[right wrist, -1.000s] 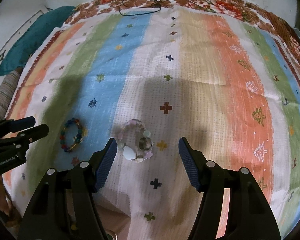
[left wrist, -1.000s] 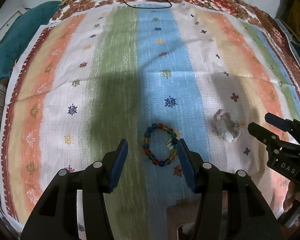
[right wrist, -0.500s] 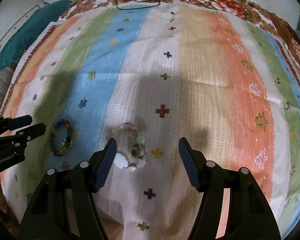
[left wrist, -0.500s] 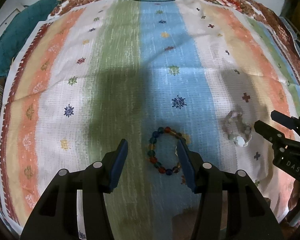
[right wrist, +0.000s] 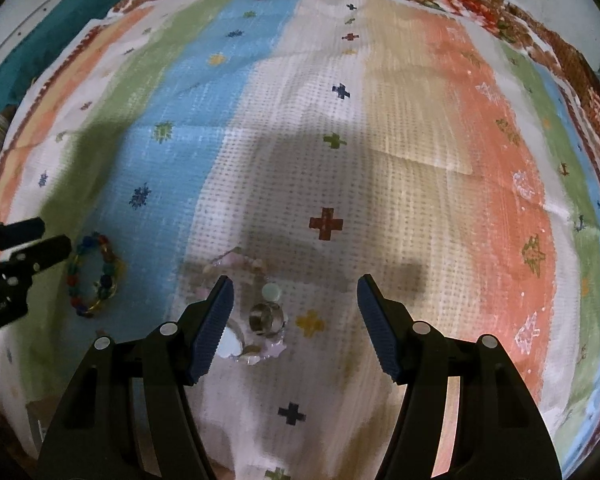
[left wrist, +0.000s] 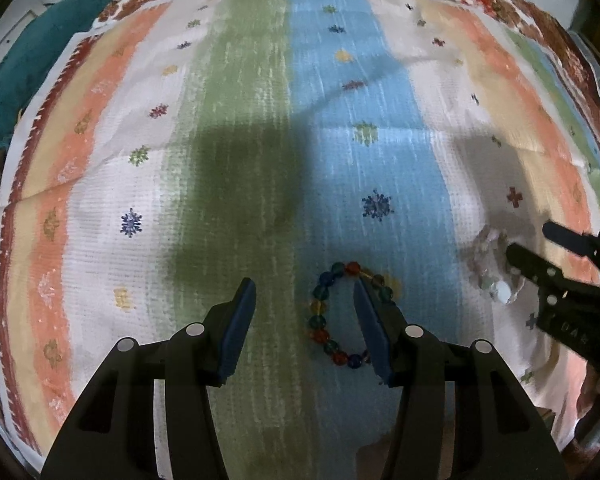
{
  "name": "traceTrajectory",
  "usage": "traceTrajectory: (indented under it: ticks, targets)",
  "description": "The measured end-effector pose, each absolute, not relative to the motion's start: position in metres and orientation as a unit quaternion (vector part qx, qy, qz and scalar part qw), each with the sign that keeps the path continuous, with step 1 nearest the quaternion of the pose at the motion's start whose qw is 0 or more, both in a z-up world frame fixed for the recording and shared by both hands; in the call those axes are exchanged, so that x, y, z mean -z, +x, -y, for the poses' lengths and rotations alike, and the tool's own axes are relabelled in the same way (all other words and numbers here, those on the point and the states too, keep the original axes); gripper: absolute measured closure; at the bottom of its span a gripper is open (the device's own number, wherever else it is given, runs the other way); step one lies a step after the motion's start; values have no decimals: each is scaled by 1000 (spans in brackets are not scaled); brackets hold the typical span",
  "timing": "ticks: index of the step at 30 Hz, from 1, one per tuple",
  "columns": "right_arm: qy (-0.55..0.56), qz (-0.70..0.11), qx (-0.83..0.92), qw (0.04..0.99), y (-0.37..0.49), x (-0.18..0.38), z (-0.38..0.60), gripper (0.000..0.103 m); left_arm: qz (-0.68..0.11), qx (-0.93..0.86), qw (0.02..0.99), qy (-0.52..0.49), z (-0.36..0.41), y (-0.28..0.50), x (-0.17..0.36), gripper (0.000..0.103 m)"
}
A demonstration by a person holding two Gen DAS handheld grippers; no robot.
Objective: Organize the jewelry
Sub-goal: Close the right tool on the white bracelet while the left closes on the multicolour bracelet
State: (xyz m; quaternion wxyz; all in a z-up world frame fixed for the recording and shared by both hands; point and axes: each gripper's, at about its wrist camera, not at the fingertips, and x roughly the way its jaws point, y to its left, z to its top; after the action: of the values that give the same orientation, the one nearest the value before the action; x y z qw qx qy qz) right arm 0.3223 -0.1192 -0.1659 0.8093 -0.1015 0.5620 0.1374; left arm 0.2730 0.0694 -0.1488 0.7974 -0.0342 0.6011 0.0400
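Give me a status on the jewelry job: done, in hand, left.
Done: nothing looks sorted yet. In hand: nothing gripped; the left claw hangs open over the multicoloured bead bracelet, the right claw open over the pale shell bracelet. Left: pick up both, still lying on the striped cloth, and place them.

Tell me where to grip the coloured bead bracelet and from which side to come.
Come from straight above and pinch one arc of the bracelet across the bead strand. It lies flat on the cloth as an open loop. One finger of the open left gripper probably already stands over its middle, so closing there should catch the strand.
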Motion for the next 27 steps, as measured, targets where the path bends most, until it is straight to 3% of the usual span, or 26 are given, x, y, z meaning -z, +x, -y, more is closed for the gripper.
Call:
traceTrajectory:
  ticks: [10, 14, 16, 18, 20, 23, 27]
  targets:
    - [-114, -567, -133, 805, 330, 176, 112, 39, -620, -40, 783, -12, -67, 277, 168, 52]
    - [-122, -565, -132, 805, 330, 179, 111, 41, -628, -37, 778, -2, -64, 276, 177, 63]
    - [-129, -561, -127, 808, 329, 180, 111, 51, -625, -33, 780, 6, -62, 276, 178, 71]
    - [-123, -560, -139, 807, 328, 179, 112, 73, -625, -33, 780, 7, -61, 276, 179, 81]
    - [-116, -563, -148, 805, 328, 179, 113, 87, -624, -35, 781, 11, -61, 275, 178, 87]
    - [-107, -565, -158, 803, 328, 179, 114, 93, -623, -36, 781, 9, -59, 274, 177, 94]
    - [-99, -563, -160, 805, 328, 176, 116, 93, -620, -31, 784, -1, -62, 277, 171, 94]
